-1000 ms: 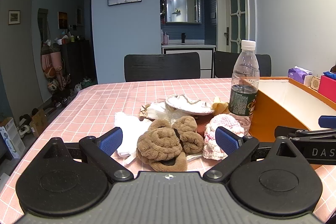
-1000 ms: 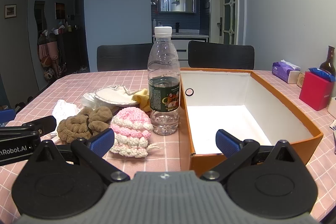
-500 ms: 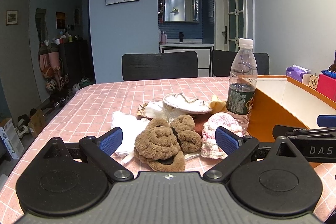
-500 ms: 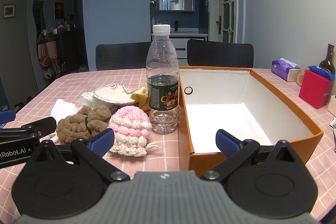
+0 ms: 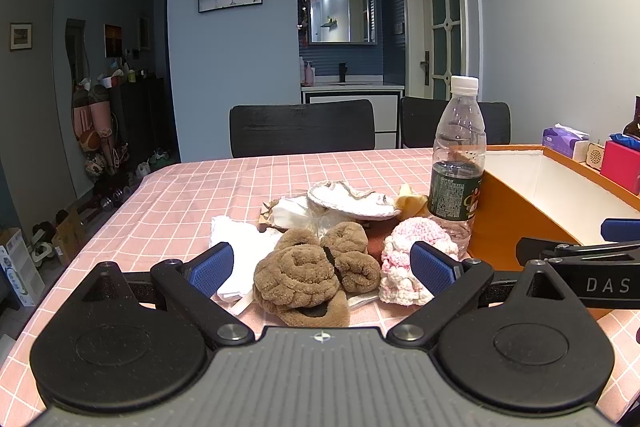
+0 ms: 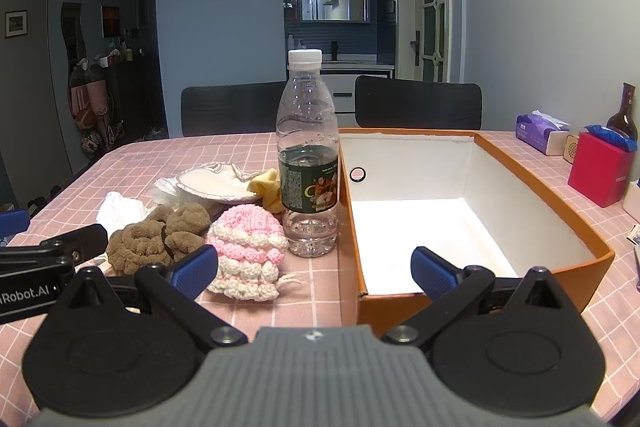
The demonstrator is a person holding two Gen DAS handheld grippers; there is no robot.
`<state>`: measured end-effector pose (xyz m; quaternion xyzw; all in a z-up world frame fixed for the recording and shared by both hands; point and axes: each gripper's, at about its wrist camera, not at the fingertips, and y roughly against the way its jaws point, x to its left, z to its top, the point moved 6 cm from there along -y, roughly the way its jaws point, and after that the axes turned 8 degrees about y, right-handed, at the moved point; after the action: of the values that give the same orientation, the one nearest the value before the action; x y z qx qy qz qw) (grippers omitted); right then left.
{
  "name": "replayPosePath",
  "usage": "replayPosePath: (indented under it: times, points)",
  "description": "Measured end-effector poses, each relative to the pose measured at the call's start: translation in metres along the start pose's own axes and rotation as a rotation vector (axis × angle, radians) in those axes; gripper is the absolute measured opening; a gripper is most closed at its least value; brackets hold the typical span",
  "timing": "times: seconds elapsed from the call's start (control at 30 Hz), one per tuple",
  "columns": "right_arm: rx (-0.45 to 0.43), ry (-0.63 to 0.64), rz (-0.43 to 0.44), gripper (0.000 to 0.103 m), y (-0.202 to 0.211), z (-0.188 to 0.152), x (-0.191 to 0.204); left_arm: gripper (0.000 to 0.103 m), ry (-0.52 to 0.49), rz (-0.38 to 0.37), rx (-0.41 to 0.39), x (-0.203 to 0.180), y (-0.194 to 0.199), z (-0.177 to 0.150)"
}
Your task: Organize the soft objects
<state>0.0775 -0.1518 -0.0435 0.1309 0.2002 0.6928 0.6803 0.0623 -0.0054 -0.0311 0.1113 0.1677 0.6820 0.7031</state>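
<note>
The left gripper (image 5: 322,261) hovered with jaws wide and empty, framing the brown plush (image 5: 310,275) on the surface (image 5: 224,187). The right gripper (image 6: 314,267) (jaws equally wide, empty) faced the knit hat (image 6: 248,251), bottle (image 6: 308,163) and box (image 6: 480,187).

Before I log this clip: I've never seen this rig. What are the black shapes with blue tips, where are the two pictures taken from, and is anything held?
Those are two handheld grippers, each with its own camera looking along its fingers. One picture comes from the left gripper, the other from the right gripper. Both have their jaws open and hold nothing. On the pink checked tablecloth lie a brown plush item, a pink-and-white crocheted piece and white cloths. A water bottle stands beside an empty orange box.
</note>
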Motion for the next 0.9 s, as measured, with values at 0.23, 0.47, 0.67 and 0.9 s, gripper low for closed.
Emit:
replayPosePath:
  times: [0.23,0.47,0.67,0.9]
  points:
    - [0.000,0.001,0.000,0.100,0.000,0.000,0.000,0.103,0.000,-0.001,0.000,0.000,0.000,0.000]
    - [-0.001,0.001,0.001,0.100,0.000,0.001,0.001,0.103,0.002,-0.003,0.003,0.000,0.001,0.001]
    - [-0.039,0.006,0.067,0.100,0.002,0.006,0.009,0.103,-0.003,-0.036,0.023,0.010,-0.001,0.002]
    - [-0.070,0.111,0.131,0.084,-0.012,0.016,0.040,0.091,-0.059,-0.072,0.060,0.027,-0.020,0.000]
